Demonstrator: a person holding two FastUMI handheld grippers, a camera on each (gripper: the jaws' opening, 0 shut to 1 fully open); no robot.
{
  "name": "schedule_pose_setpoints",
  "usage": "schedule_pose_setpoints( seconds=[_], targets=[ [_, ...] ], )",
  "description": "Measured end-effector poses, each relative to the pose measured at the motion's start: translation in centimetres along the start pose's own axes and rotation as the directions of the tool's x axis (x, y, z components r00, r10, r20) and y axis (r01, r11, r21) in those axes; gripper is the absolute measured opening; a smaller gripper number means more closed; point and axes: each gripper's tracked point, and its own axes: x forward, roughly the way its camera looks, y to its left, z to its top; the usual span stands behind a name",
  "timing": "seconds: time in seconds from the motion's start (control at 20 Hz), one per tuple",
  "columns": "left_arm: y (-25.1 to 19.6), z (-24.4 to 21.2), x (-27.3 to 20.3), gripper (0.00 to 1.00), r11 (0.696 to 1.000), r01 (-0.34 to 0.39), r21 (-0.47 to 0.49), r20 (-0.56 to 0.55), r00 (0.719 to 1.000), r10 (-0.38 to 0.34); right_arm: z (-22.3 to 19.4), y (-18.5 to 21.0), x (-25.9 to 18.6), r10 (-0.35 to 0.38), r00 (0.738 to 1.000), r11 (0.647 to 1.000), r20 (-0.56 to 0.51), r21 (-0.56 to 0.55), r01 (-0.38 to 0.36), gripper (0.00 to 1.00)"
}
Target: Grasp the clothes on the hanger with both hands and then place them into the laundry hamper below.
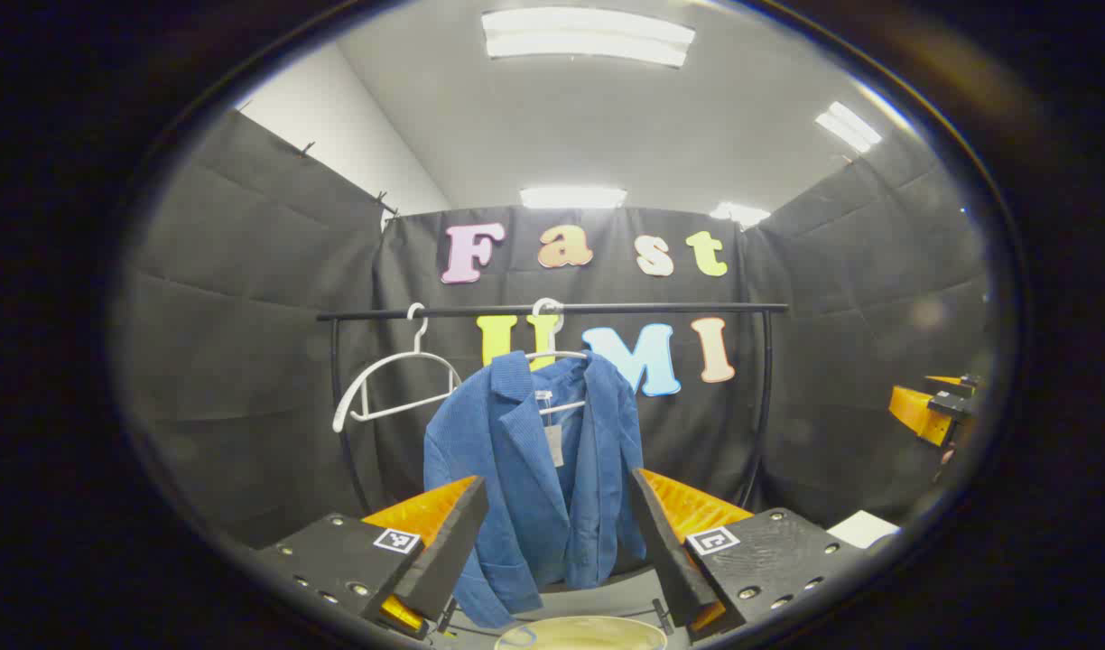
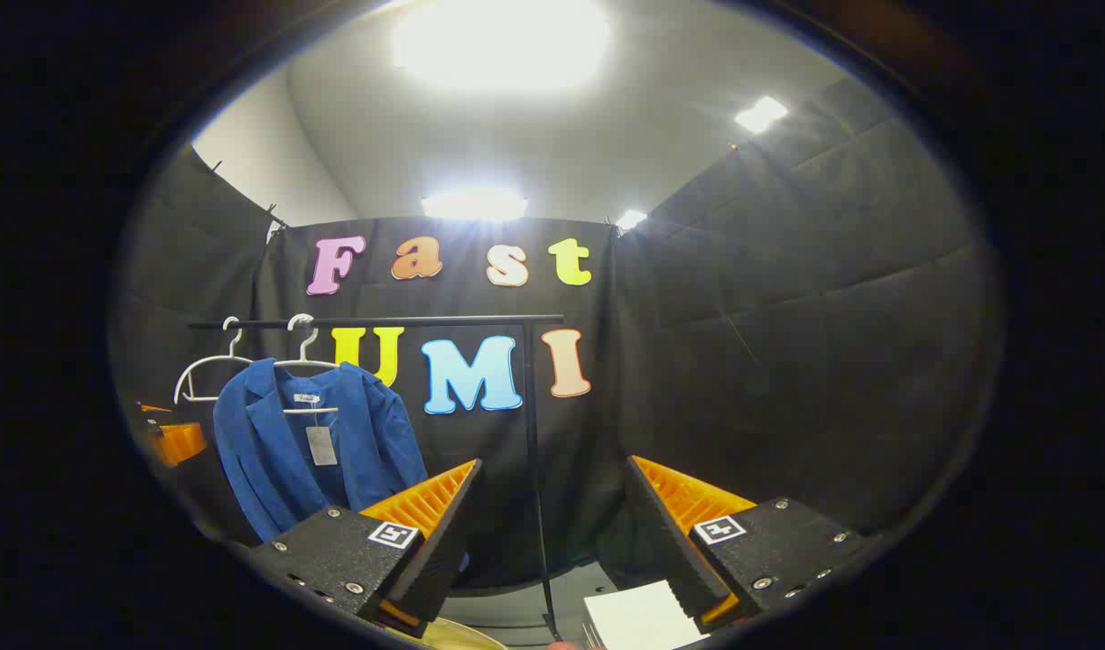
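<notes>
A blue jacket point(image 1: 539, 469) hangs on a white hanger point(image 1: 557, 354) from the black rail point(image 1: 552, 310), straight ahead in the left gripper view. My left gripper point(image 1: 560, 533) stands open in front of it, a short way off, fingers apart and holding nothing. Below the jacket the pale round rim of the laundry hamper point(image 1: 581, 630) shows at the bottom edge. In the right gripper view the jacket point(image 2: 313, 451) hangs at the left, and my right gripper point(image 2: 552, 528) is open, pointing at the wall to the right of the rail's post.
An empty white hanger point(image 1: 394, 384) hangs left of the jacket on the rail. The rack's black upright post point(image 2: 536, 469) stands between my right gripper's fingers. A white sheet point(image 2: 638, 618) lies low near the right fingers. The other gripper point(image 1: 927, 406) shows far right.
</notes>
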Motion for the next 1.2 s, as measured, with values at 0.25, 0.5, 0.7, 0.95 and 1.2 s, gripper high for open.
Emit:
schedule_pose_setpoints(
  seconds=[0.25,0.5,0.7,0.95,1.2],
  targets=[
    [0.3,-1.6,-0.7,0.93,0.999,-0.001,-0.039,-0.022,1.0,0.001,0.0,1.7,-1.0,0.053,0.999,0.998,-0.012,-0.023,-0.053,0.95],
    [2.5,-1.5,-2.0,0.92,0.997,-0.035,-0.062,-0.012,0.999,0.034,0.1,3.9,-0.9,0.102,0.994,0.994,-0.026,-0.04,-0.103,0.92],
    [4.1,-1.7,-1.9,0.92,0.996,-0.062,-0.06,-0.009,0.998,0.061,-0.3,6.0,-1.0,0.136,0.99,0.99,-0.045,-0.038,-0.138,0.92],
    [7.5,-1.4,-2.1,0.92,0.991,-0.132,0.023,-0.031,0.991,0.133,-0.3,9.7,1.0,0.17,0.981,0.985,-0.094,-0.004,-0.171,0.95],
    [9.2,-1.1,-2.9,0.92,0.988,-0.148,-0.04,-0.037,0.989,0.146,0.0,14.0,3.5,0.251,0.961,0.968,-0.114,0.023,-0.25,0.95]
  ],
)
